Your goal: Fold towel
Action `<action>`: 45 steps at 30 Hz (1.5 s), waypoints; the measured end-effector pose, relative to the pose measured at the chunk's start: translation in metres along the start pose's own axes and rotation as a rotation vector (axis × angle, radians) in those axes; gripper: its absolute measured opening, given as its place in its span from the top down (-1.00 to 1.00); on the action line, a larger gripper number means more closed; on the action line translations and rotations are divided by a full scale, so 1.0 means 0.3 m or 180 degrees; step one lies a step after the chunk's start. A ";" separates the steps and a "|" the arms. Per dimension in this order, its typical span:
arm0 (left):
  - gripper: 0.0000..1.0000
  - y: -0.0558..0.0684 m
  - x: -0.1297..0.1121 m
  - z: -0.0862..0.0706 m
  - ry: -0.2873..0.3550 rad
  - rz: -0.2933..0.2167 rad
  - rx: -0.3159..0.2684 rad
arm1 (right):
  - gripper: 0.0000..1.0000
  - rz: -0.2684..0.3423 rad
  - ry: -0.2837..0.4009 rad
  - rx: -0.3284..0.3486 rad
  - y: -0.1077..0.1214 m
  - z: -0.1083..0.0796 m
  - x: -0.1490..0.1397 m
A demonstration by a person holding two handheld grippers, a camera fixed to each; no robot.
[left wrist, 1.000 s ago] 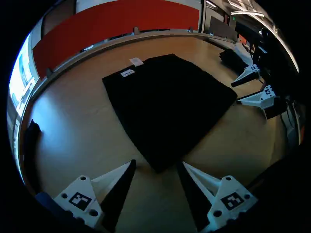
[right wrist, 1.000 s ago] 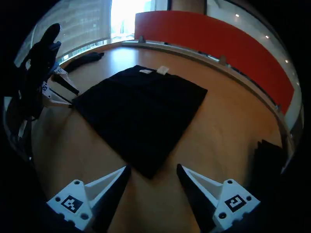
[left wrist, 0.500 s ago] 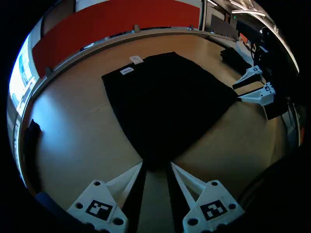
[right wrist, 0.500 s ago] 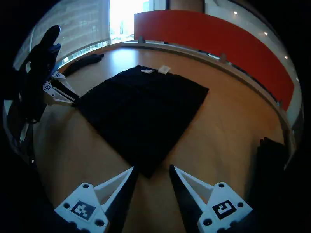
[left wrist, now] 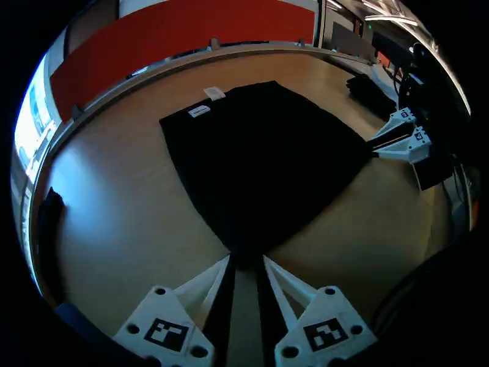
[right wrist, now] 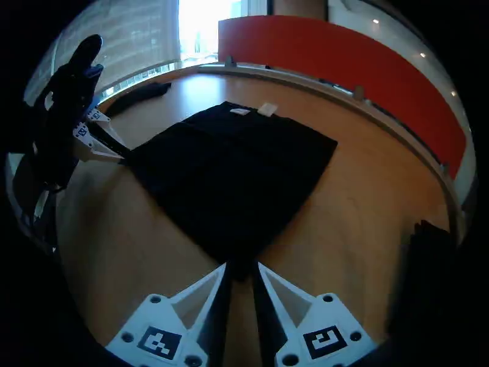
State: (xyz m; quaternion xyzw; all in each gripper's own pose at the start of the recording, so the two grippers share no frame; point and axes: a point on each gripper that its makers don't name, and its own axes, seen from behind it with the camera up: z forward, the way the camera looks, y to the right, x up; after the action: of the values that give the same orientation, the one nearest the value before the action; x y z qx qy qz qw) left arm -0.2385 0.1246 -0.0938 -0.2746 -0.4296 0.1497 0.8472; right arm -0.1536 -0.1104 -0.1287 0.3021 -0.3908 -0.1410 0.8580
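Both closed in since a second ago — left gripper (left wrist: 245,268) and right gripper (right wrist: 241,272) each pinch a flat black towel (left wrist: 263,153) corner.

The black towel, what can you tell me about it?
The black towel is a dark, soft-looking cloth lying flat and spread out on the wooden table. Small white tags sit at its far edge. The left tongs pinch one near corner, and the right tongs pinch the neighbouring corner.
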 end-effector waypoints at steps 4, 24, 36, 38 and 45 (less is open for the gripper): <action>0.80 0.009 0.002 0.001 -0.0014 -0.0009 -0.0016 | 0.65 0.0061 -0.0005 0.0024 0.003 -0.003 0.005; 0.84 0.031 0.051 -0.061 0.0066 -0.0130 -0.0004 | 0.72 0.0082 0.0132 0.0006 0.014 -0.079 0.071; 0.84 0.047 0.092 -0.187 0.0103 -0.0175 0.0040 | 0.72 0.0031 0.0303 -0.0019 0.000 -0.202 0.174; 0.84 0.053 0.097 -0.211 0.0100 -0.0178 0.0046 | 0.72 0.0026 0.0326 -0.0017 -0.003 -0.226 0.190; 0.84 0.084 0.108 -0.291 0.0070 -0.0214 0.0027 | 0.72 0.0015 0.0387 -0.0016 -0.018 -0.302 0.230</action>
State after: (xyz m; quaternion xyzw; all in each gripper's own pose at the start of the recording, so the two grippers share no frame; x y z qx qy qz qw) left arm -0.1492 0.1313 -0.1299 -0.2581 -0.4286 0.1199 0.8575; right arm -0.0399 -0.1105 -0.1380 0.3069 -0.3383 -0.1213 0.8813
